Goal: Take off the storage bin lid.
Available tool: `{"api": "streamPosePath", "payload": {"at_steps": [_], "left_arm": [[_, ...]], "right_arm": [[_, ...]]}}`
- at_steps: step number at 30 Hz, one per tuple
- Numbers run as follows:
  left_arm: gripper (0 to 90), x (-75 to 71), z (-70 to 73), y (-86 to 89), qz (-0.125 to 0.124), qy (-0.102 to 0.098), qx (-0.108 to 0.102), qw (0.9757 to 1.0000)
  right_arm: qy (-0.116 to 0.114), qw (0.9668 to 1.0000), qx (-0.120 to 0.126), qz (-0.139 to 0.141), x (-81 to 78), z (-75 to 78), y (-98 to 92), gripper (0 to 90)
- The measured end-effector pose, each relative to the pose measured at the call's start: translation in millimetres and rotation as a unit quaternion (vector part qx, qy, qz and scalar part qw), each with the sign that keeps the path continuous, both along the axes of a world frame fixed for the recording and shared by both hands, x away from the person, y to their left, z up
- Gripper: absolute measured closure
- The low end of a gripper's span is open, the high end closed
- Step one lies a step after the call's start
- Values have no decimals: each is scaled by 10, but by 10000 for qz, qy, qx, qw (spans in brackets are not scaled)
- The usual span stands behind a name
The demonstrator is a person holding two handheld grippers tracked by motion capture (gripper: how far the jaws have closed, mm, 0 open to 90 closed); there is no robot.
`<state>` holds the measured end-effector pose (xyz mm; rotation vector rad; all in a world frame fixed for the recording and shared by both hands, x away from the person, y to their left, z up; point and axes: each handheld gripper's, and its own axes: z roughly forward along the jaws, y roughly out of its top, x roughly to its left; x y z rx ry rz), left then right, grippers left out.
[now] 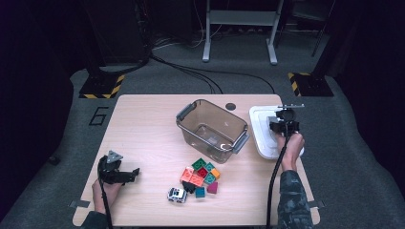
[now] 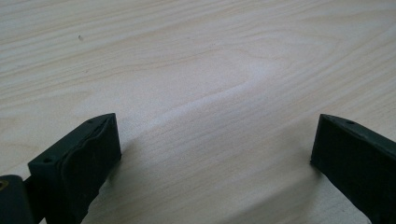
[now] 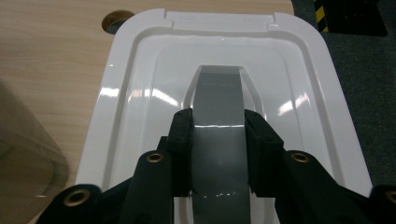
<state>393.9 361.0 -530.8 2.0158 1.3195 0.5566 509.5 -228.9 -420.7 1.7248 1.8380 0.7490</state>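
While gripping the lid's grey handle, right gripper sits mid-lid.

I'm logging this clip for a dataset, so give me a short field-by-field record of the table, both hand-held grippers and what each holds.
surface: wooden table
right hand-held gripper: shut on grey handle of white lid
left hand-held gripper: open, holding nothing, over bare wood
centre: clear bin, lid off
near bin: toy blocks, toy car
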Motion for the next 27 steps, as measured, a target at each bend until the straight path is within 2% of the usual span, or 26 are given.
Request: {"api": "streamPosePath", "payload": {"at_steps": [7, 8, 10, 11, 16, 23, 24, 26, 27], "left_arm": [[13, 0, 0, 0, 0, -1, 0, 10000], [13, 0, 0, 0, 1, 0, -1, 10000], [14, 0, -1, -1, 4, -3, -5, 10000], [14, 0, 0, 0, 1, -2, -1, 10000], [13, 1, 0, 0, -1, -6, 0, 10000], [14, 0, 0, 0, 0, 1, -2, 10000], [14, 1, 0, 0, -2, -7, 2, 10000], [13, 1, 0, 0, -2, -3, -1, 10000], [13, 0, 0, 0, 0, -1, -2, 10000]], "right_arm": [[168, 9998, -4, -91, 18, -267, 42, 669], [236, 9996, 3, -171, 28, -357, 50, 670], [242, 9995, -1, -178, 36, -391, 49, 669], [275, 9993, -30, -235, 57, -474, 50, 669], [308, 9988, -90, -362, 112, -588, 38, 669], [323, 9988, -153, -331, 162, -623, 58, 658], [267, 9991, -125, -311, 145, -606, 56, 590], [229, 9994, -67, -269, 124, -586, 49, 560], [140, 9995, -36, -269, 93, -562, 49, 533]]}}
